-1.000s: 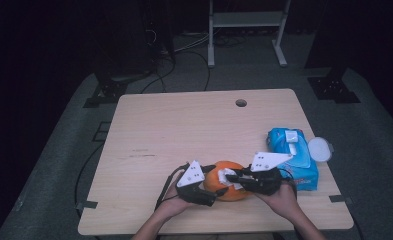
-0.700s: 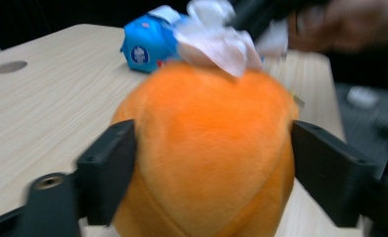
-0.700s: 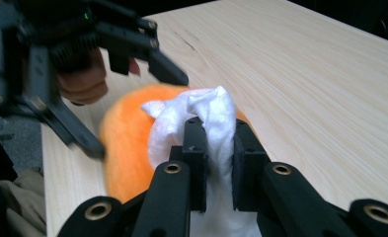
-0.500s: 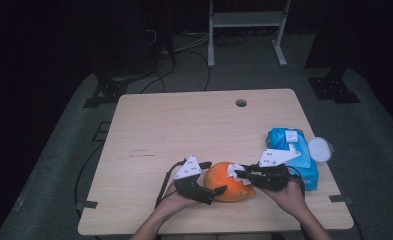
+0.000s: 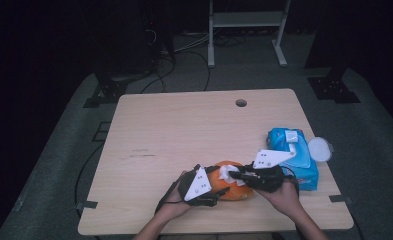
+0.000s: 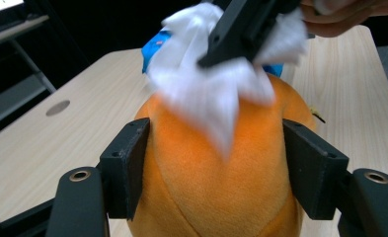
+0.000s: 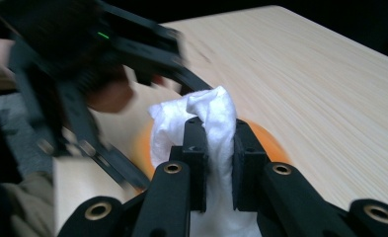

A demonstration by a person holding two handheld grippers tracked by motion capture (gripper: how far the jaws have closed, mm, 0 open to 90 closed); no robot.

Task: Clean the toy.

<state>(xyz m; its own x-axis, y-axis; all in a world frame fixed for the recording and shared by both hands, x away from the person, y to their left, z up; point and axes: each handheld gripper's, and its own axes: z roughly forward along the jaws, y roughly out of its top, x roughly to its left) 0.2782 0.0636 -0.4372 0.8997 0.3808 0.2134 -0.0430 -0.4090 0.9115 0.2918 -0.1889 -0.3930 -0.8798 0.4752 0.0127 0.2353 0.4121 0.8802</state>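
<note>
An orange plush toy lies near the table's front edge. My left gripper comes at it from the left. In the left gripper view its jaws have just been closing and its pads press the toy on both sides. My right gripper reaches in from the right, shut on a crumpled white wipe. The wipe rests on top of the toy. In the right gripper view the wipe bulges up between the closed jaws of that gripper, with orange plush behind it.
A blue pack of wipes lies on the wooden table at the right, with a round white lid beside it. A cable hole sits near the far edge. Beyond the table, a metal stand and cables are on the dark floor.
The left gripper's jaws have drawn in against the toy's sides. The right gripper, still holding the wipe, shifted slightly right and back over the toy. Both hands stay in about the same place.
</note>
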